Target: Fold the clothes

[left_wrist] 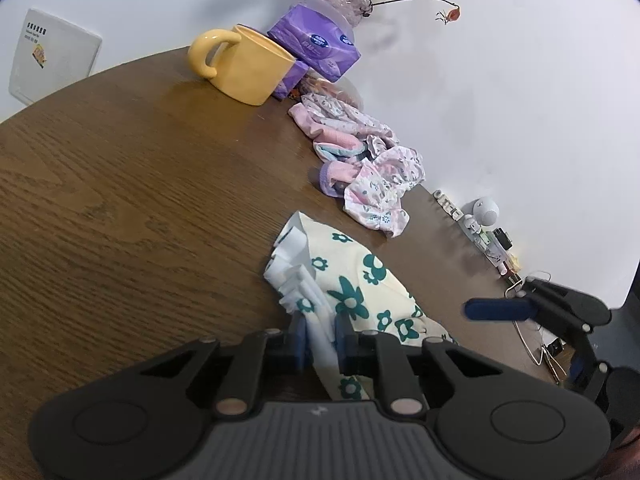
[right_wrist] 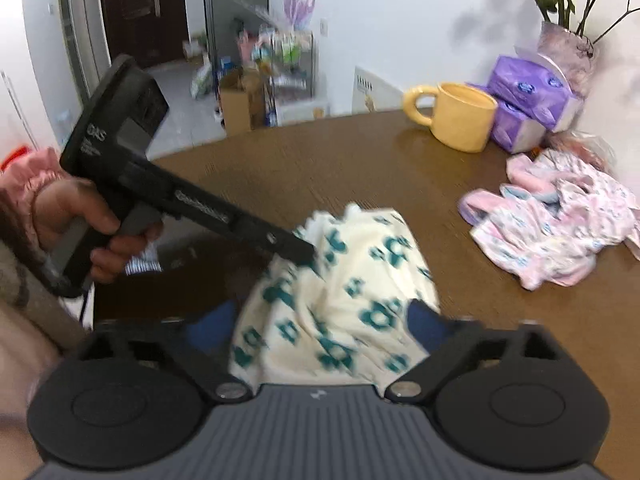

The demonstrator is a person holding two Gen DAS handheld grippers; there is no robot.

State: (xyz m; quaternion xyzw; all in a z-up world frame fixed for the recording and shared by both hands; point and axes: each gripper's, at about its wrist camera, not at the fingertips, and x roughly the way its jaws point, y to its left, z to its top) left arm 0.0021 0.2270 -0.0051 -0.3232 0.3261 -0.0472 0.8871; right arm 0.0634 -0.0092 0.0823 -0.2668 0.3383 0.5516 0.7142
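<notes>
Under both claws runs the wooden table [left_wrist: 120,184], the biggest thing we see, and on it lies the cream garment with teal flowers [left_wrist: 356,280], which we are folding. From the left gripper [left_wrist: 320,340] the cloth stretches forward and slightly to the right, its long axis running away from the jaws toward the far edge of the table. That gripper's jaws stand nearly closed, pinching a white ribbed hem of the garment between the blue pads. The right gripper [right_wrist: 324,320] has its jaws spread wide with the cloth bunched loosely between them; the pads do not press it (we judge it is not gripped on that side). So the left hand is the one that has the cloth, and the coming move, as we read it, turns on carrying that pinched hem along the long axis, away from the claw.

Beyond the garment, farther ahead and right of the left claw, sits a pile of pink floral clothes [left_wrist: 360,164]; farther still and to the left, the yellow mug [left_wrist: 248,68].

Hidden from us: the garment's near edge, cut off behind both gripper bodies. The right wrist view is smeared, so folds there are hard to read.
</notes>
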